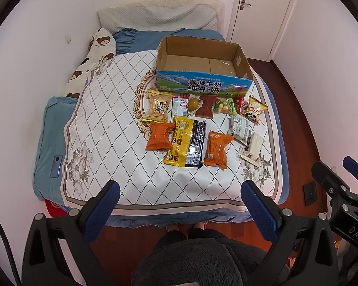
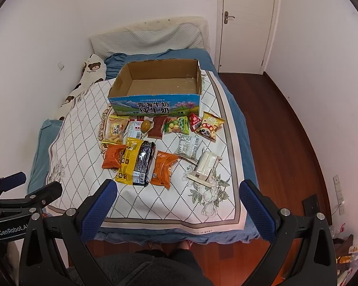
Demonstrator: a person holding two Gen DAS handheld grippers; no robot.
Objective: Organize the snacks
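Left wrist view looks down over a bed (image 1: 169, 186) covered with a white diamond-patterned quilt, seen from its near end, where a person in dark fleecy clothing stands. At the far left, a phone (image 1: 56, 166) lies on a blue cushion, well apart from the task. Toward the middle, snack packets are spread in loose rows, each lying flat and mostly separate, probably so that every one can be seen and picked singly: a yellow biscuit bag (image 1: 157, 106), an orange packet (image 1: 160, 136), a long yellow packet (image 1: 181, 141) overlapping a black one (image 1: 196, 143), a second orange packet (image 1: 216, 149), then a green candy bag (image 1: 224, 106), a panda-print bag (image 1: 255, 109) and a pale wrapped cake (image 1: 254, 146) at the right. Just beyond the far row sits an open cardboard milk box (image 1: 204, 84), its inside bare, likely the place where the snacks belong. Left gripper (image 1: 179, 202) hangs above the near edge of the bed, jaws spread wide and holding nothing. Right gripper (image 2: 177, 202) hovers beside it, equally wide apart and unladen; neither touches any packet, so sorting looks not yet begun.
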